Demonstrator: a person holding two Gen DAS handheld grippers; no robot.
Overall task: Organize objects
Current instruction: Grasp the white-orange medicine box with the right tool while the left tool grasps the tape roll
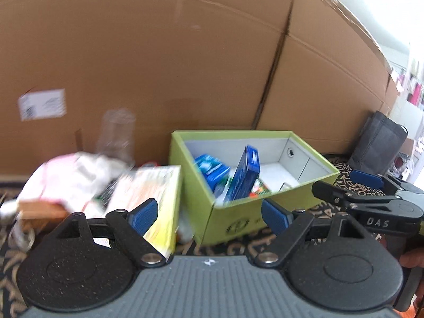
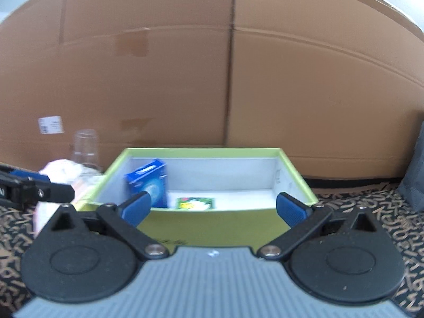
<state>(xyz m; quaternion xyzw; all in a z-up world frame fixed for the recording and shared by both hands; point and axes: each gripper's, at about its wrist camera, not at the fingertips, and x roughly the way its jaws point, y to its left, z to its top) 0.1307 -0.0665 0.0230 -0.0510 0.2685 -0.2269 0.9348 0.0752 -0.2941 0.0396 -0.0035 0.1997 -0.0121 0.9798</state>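
Green open-top box (image 2: 296,175) in the middle of the patterned carpet (image 2: 371,212), backed against a large cardboard carton (image 2: 185,66) that walls off the space behind. Inside already: a blue carton (image 2: 148,182) leaning upright in the left corner, propped by the wall, and a small green-and-yellow packet (image 2: 196,202) lying flat on the pale floor, much of which is bare. Seen from the left wrist, a second, taller blue box (image 1: 246,175) tilted across the contents. Just left of the box, unsorted: a yellow-green flat package (image 1: 153,198) touching its side, a heap of white and pink cloth or bags (image 1: 69,177), too blurred to tell which, and a clear plastic cup (image 2: 86,145) behind. Left gripper (image 1: 209,213) spread wide, nothing between its blue pads, aimed at the seam between package and box. Right gripper (image 2: 213,208) fully spread as well, empty, squared up to the near wall of the box. Probably between placements, with the pile at left as the likely next source. Dark grey bag (image 1: 379,145) at far right, well apart.
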